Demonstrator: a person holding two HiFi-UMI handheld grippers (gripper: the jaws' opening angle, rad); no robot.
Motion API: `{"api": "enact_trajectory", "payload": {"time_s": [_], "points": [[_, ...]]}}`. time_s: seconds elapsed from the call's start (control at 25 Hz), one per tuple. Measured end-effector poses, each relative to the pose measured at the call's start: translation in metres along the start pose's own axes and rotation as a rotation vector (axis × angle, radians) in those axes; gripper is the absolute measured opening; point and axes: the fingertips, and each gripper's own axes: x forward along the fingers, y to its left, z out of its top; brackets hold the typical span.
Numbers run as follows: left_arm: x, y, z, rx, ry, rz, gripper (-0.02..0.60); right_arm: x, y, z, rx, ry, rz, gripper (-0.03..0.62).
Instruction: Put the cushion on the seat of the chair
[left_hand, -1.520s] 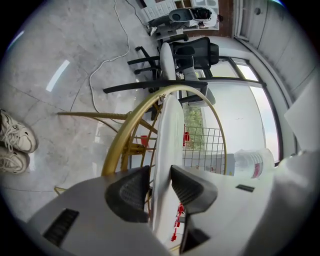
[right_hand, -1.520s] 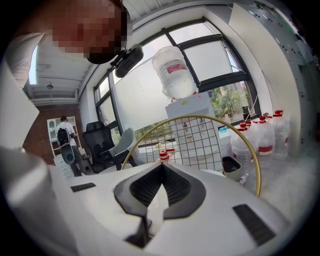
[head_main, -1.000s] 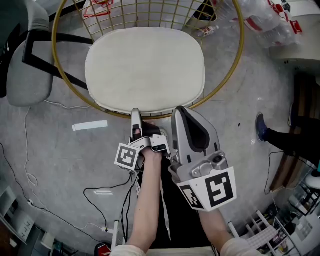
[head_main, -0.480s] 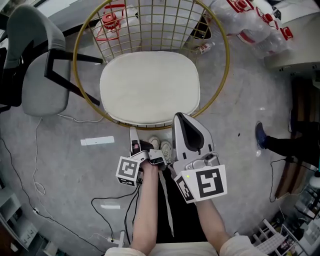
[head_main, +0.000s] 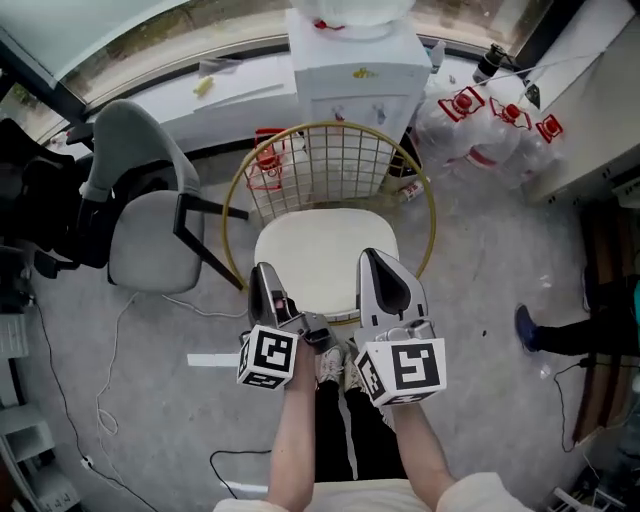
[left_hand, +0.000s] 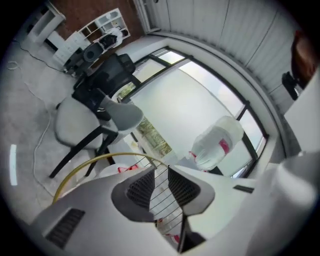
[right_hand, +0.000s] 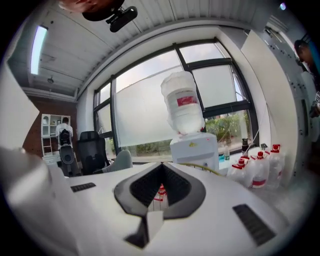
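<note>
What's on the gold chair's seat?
A white cushion lies flat on the gold wire chair, covering the seat. The seat surface beneath it cannot be seen.

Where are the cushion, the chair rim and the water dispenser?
cushion (head_main: 325, 255), head view, middle of its top.
chair rim (head_main: 432, 205), head view, right side of the gold hoop.
water dispenser (head_main: 355, 85), head view, its white cabinet.
</note>
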Motion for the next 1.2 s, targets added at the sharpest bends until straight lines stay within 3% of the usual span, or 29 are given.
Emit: {"api": "enact_trajectory", "payload": {"time_s": [0.16,0.4,0.52,0.64,0.76,0.88,1.2], "points": [[0.008,-0.103,0.074,0.163,-0.070,-0.174,0.072,0.000,0.009,0.085,-0.024,-0.120,-0.005,0.015],[-0.023,-0.252,0.148,0.565,-0.172,-0.387,0.055,-0.022,0.029,0.201,-0.068,-0.302,0.005,0.015],[-0.050,-0.305,0.180,0.733,-0.258,-0.420,0.022,-0.040,0.040,0.249,-0.093,-0.389,0.012,0.015],[-0.081,-0.333,0.192,0.867,-0.263,-0.421,0.014,-0.063,0.051,0.271,-0.105,-0.415,0.036,0.015],[-0.109,-0.345,0.191,0.907,-0.250,-0.456,0.012,-0.085,0.062,0.265,-0.122,-0.389,0.066,0.015],[-0.123,-0.360,0.193,0.931,-0.291,-0.504,0.014,-0.096,0.074,0.258,-0.170,-0.365,0.093,0.015],[-0.135,-0.363,0.196,0.929,-0.307,-0.507,0.012,-0.103,0.083,0.253,-0.177,-0.343,0.125,0.015]]}}
